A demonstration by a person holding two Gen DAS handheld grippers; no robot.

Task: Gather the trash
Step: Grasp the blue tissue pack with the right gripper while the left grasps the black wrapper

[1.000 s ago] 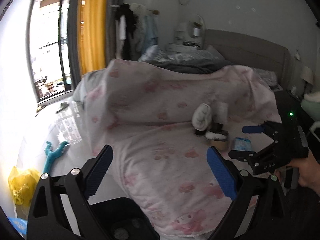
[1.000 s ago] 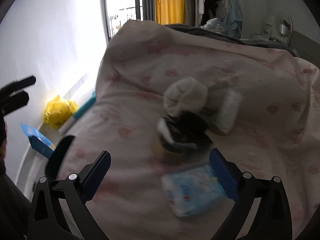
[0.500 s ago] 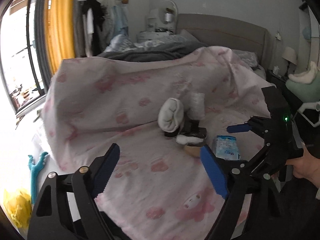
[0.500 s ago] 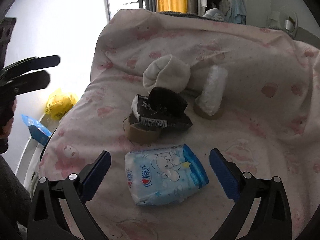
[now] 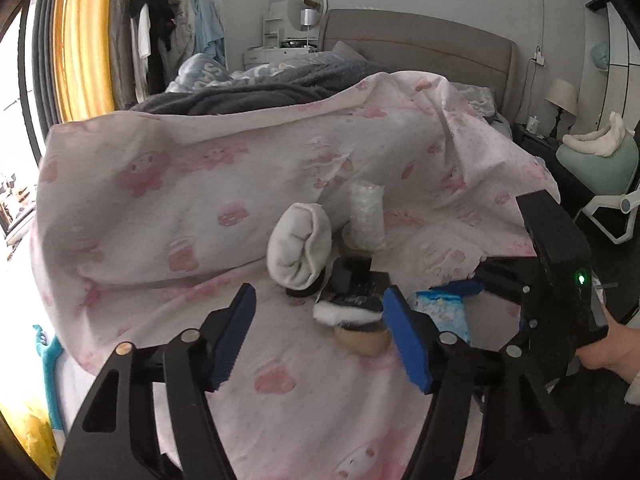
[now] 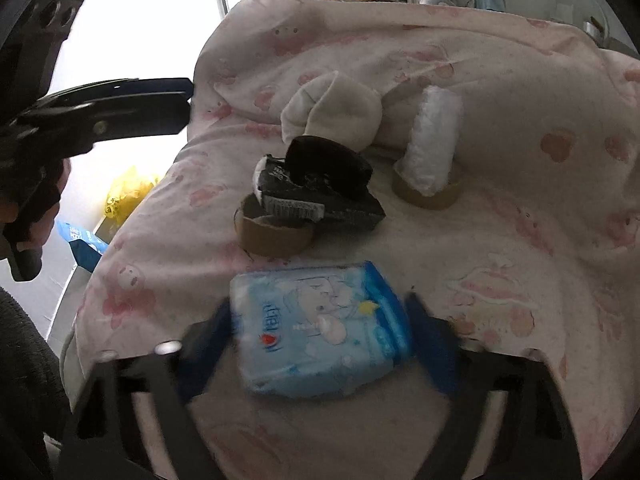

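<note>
- Left wrist view: the left gripper (image 5: 320,334) hangs over the pink quilt (image 5: 160,208) with its jaws closing on nothing yet; the litter pile lies just beyond its fingertips, at about 1 o'clock
- In that pile I count one rolled white sock (image 5: 300,246), one black wrapper (image 5: 352,292), one tape roll (image 5: 362,340) under it, and one white wad (image 5: 366,216) at 12 o'clock; the roll the wad stands in is hidden here
- The right gripper (image 5: 464,292) shows at 3 o'clock, over the blue tissue pack (image 5: 444,312)
- Right wrist view: the right gripper (image 6: 320,344) has its jaws closing around the tissue pack (image 6: 320,328), which sits between the blurred blue pads at 6 o'clock; I cannot tell whether they press on it yet
- Count here: one tissue pack, one black wrapper (image 6: 320,188), two tape rolls (image 6: 272,234), one sock (image 6: 332,108), one white wad (image 6: 434,144)
- Step in hand, as I judge it: first pick-ups, the right on the pack, the left lining up on the pile
- Next call: finish the squeeze on the soft pack, then lift; the left must move forward to the wrapper or sock
- No bin shows; a yellow bag (image 6: 128,194) lies on the floor at 9 o'clock
</note>
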